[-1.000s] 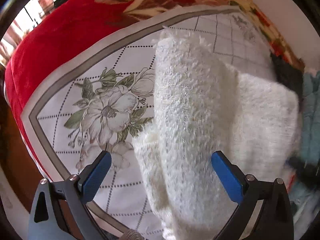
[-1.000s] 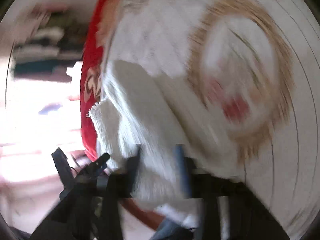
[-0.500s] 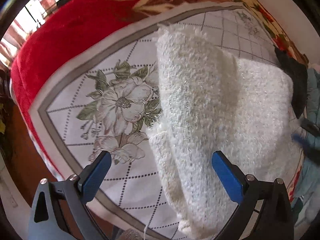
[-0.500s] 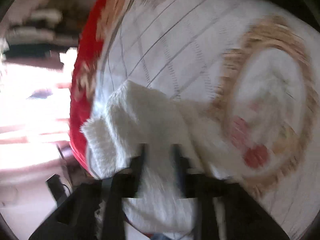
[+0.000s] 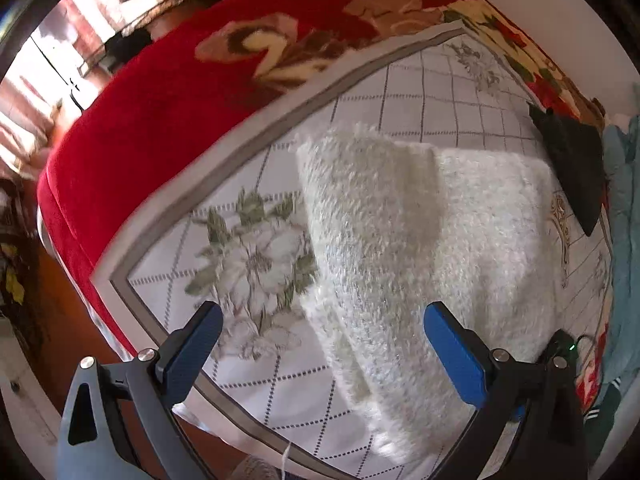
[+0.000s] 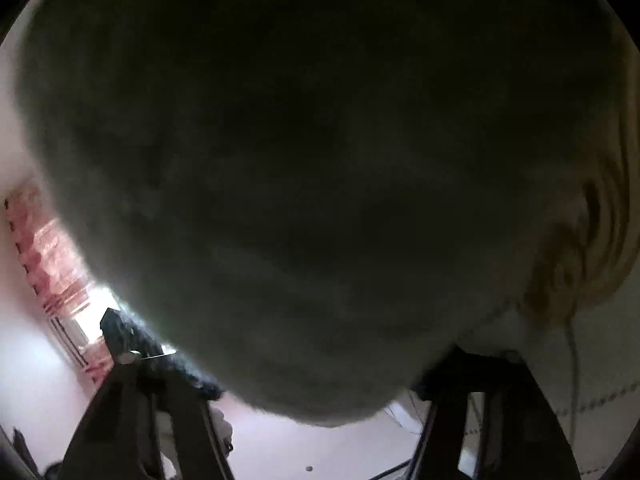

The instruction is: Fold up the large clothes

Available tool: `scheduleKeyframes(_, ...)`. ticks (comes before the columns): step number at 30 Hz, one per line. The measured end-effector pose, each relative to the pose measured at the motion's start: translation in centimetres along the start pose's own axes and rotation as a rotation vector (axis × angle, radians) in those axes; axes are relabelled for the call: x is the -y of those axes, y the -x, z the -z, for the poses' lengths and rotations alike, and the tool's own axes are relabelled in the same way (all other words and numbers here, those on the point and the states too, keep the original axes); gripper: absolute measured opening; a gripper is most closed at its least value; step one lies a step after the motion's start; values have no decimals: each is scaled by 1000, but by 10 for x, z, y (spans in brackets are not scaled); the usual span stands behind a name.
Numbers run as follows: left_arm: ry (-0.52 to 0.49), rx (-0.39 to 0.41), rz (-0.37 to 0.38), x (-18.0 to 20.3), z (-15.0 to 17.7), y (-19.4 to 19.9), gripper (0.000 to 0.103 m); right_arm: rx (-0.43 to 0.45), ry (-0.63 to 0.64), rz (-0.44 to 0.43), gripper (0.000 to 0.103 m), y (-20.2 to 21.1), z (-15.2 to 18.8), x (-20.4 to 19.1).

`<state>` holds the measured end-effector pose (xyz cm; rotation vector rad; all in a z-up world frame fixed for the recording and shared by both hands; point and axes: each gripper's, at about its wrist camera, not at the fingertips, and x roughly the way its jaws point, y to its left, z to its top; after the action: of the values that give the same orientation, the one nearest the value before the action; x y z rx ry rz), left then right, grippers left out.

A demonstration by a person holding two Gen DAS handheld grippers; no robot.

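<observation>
left gripper point(image 5: 320, 344) spread, empty, over bed point(image 5: 160, 128) | white fluffy sweater point(image 5: 420, 248) folded, lying 12–3 o'clock of it | right gripper: fabric covers lens, can't tell its state | I judge sweater soft, light, floppy; I'd pinch the doubled near edge

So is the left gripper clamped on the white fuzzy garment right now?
No, the left gripper is wide open, its blue pads apart above the white fuzzy garment lying on the floral bedsheet.
</observation>
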<state>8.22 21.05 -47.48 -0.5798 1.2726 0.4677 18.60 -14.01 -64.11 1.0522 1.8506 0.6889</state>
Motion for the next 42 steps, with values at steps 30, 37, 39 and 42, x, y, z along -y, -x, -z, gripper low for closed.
scheduleKeyframes(30,-277,-204,387,104,-120,-142,71,-43,243,144,93,43,-170,-66)
scheduleKeyframes(37,-316,-121,367,106,-127,-110,22,119,258,122,54,45,-143,-92)
scheduleKeyframes(39,-330,-109,366,106,-130,-101,20,145,246,90,53,51,-134,-97)
scheduleKeyframes(42,-344,-91,366,110,-135,-87,20,163,239,47,52,56,-127,-111)
